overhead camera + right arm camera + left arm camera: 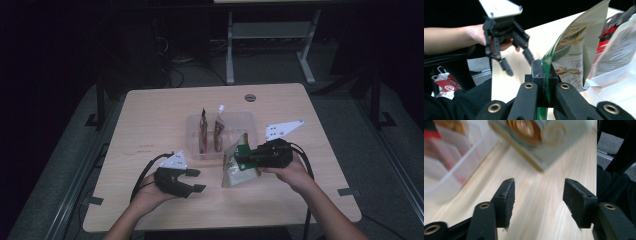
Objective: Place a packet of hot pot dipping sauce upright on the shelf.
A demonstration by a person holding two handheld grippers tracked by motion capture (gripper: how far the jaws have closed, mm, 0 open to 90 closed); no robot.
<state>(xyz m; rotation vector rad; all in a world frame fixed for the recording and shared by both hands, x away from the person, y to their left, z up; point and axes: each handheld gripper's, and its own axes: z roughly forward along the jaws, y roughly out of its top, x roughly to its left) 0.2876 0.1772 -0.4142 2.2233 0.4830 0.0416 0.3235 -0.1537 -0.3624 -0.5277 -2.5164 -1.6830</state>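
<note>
Snack pouch (571,50) | pinched at its green edge by right gripper (544,72) | left gripper (537,195) wide, just beside it

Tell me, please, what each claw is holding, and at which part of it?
The right claw is shut on the green edge of the snack pouch. The left claw is open and holds nothing.

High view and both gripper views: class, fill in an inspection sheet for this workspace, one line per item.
Surface: pale wooden table, with a round grommet near the far edge.
Job's things: green-and-white snack pouch; clear plastic bin holding two upright packets.
Clutter: nothing seen.
Grippers: right gripper shut on the pouch's edge; left gripper open, holding nothing.
Cables: black cable trails from the left gripper.
Surroundings: dark room, white desk frame behind.
</note>
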